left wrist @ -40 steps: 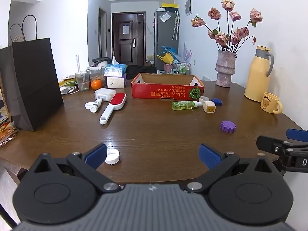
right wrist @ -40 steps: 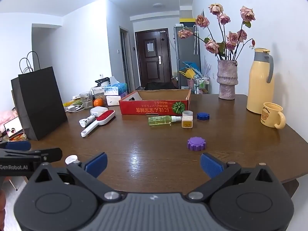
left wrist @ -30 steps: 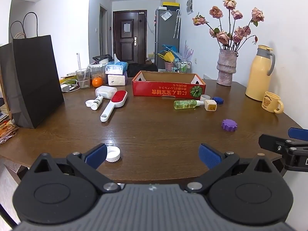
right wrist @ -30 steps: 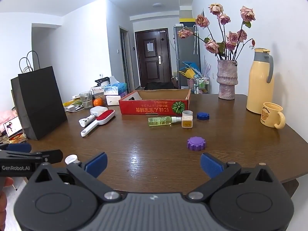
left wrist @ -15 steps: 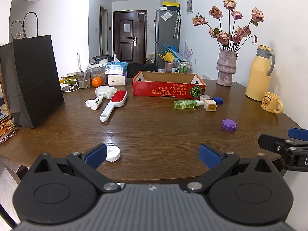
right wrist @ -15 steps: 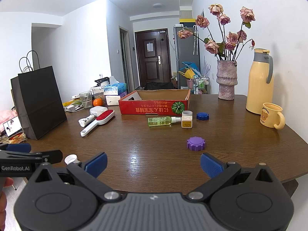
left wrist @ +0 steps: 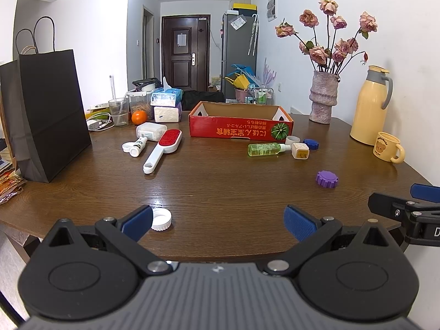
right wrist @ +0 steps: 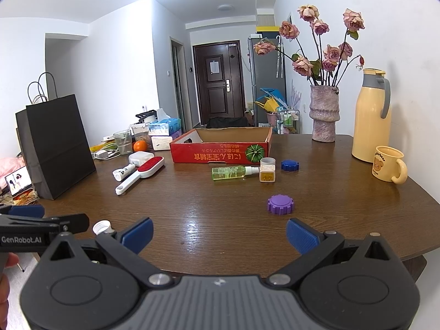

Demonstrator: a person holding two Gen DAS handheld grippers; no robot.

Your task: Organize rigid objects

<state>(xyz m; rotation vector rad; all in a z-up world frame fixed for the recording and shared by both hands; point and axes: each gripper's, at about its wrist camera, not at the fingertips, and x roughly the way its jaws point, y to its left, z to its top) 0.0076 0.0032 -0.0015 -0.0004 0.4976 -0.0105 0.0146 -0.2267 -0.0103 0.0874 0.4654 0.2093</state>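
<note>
Beside the red box (left wrist: 240,126), both views show a green bottle (left wrist: 265,149); only the right view catches a hand (right wrist: 5,275). Nearer, a purple cap (right wrist: 280,204) lies on open tabletop (left wrist: 220,181), a white cap (left wrist: 161,219) near its edge. Left gripper (left wrist: 217,220) and right gripper (right wrist: 218,233) jaws gape wide, empty, seemingly unmoved.

A black paper bag (left wrist: 46,110) stands at the table's (left wrist: 220,187) left edge. Far right, a yellow thermos (left wrist: 370,106) stands just behind a bear-printed mug (left wrist: 387,150), and a ridged vase of dried roses (left wrist: 323,97) (petals faded pink) stands near the wall. An orange (left wrist: 139,117) sits beside a glass (left wrist: 118,111).
</note>
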